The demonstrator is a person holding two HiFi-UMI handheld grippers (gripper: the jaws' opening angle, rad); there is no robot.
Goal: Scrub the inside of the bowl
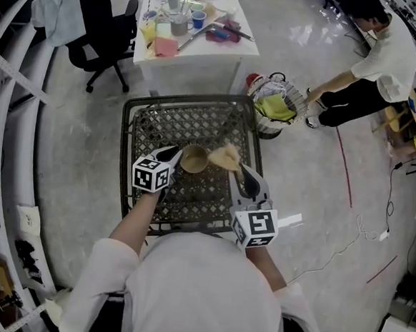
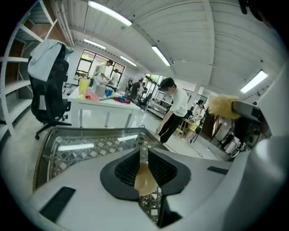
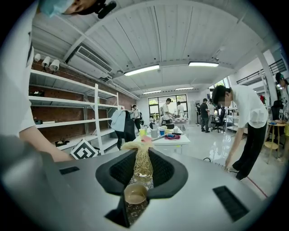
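Over the lattice tabletop (image 1: 190,124), the left gripper (image 1: 172,154) is clamped on the rim of the bowl (image 1: 194,158), and the right gripper (image 1: 242,170) is closed on a straw-coloured fibrous scrubber (image 1: 225,156) just beside it. The scrub probably goes best with the bowl steady, mouth tipped toward the scrubber, fibres pressed round the inner wall. The bowl looks small, round, tan and empty

Left hand-held gripper (image 1: 173,154) jaws clamped, right hand-held gripper (image 1: 240,173) clamped too — both forearms extended forward
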